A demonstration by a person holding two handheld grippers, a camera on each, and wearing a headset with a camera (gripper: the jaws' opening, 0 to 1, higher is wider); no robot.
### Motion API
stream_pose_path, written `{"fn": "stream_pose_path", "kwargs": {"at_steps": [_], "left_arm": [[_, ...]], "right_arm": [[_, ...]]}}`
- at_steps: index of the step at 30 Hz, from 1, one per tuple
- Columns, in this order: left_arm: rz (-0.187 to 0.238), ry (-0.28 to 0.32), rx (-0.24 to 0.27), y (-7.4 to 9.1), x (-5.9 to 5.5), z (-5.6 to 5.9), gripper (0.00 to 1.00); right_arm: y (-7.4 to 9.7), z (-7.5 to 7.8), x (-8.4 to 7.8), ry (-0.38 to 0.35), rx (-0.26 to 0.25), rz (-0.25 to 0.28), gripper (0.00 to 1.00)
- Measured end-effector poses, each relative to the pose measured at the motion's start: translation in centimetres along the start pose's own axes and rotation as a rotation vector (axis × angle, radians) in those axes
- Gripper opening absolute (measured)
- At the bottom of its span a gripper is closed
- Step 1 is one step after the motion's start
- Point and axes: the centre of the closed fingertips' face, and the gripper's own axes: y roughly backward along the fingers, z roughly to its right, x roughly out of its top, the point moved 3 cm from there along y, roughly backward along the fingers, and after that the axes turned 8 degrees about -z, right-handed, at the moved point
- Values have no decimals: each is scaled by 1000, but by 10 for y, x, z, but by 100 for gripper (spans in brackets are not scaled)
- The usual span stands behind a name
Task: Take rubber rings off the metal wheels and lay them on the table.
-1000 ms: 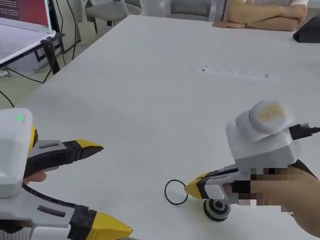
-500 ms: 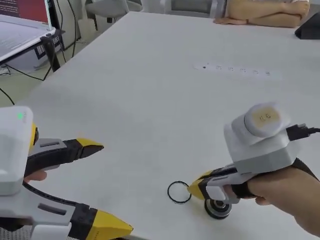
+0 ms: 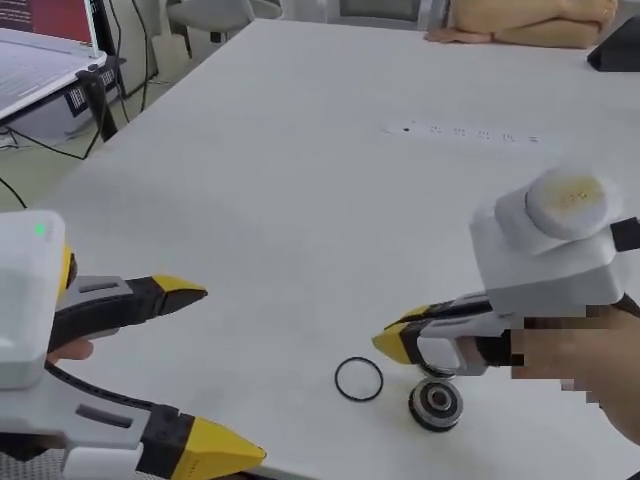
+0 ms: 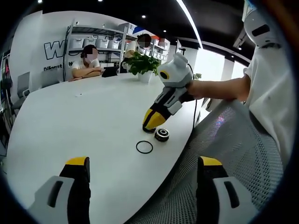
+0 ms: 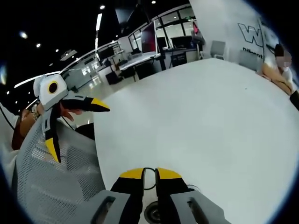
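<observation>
A thin black rubber ring [image 3: 358, 379] lies flat on the white table [image 3: 300, 180], free of both grippers. Just right of it stands a small metal wheel [image 3: 436, 403]. My right gripper [image 3: 390, 343] hovers above and between them, jaws shut on nothing. In the left gripper view the ring [image 4: 144, 147] and wheel [image 4: 161, 135] sit near the table edge below the right gripper [image 4: 153, 122]. The right gripper view has its jaws [image 5: 149, 173] close together, with the wheel [image 5: 152, 213] below. My left gripper [image 3: 205, 372] is wide open at the near left, off the table edge.
A flush power strip [image 3: 460, 133] is set in the table farther back. A person's folded arms [image 3: 530, 20] rest at the far end. A laptop [image 3: 40, 60] stands on a side desk at left. A mesh chair [image 4: 233, 154] is beside the near table edge.
My right gripper has lifted and drawn back to the right, away from the ring, which now lies alone on the table. The left gripper has stayed put.
</observation>
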Motion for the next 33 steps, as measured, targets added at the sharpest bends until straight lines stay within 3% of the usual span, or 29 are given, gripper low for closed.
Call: {"fn": "stream_pose_path", "kwargs": {"at_steps": [7, 12, 14, 19, 26, 33], "left_arm": [[4, -7, -7, 0, 1, 2, 94], [68, 18, -36, 3, 10, 5, 93], [74, 15, -33, 3, 11, 5, 93], [67, -46, -68, 3, 16, 15, 93], [94, -87, -62, 10, 35, 14, 93], [98, -179, -74, 13, 59, 17, 93]], "right_arm": [[22, -5, 14, 12, 5, 73, 6], [47, -2, 29, 26, -23, 162, 9], [58, -1, 35, 24, -29, 210, 10], [82, -1, 39, 50, -29, 314, 13], [100, 3, 16, 70, -46, 324, 20], [104, 13, -5, 49, -71, 302, 23]]}}
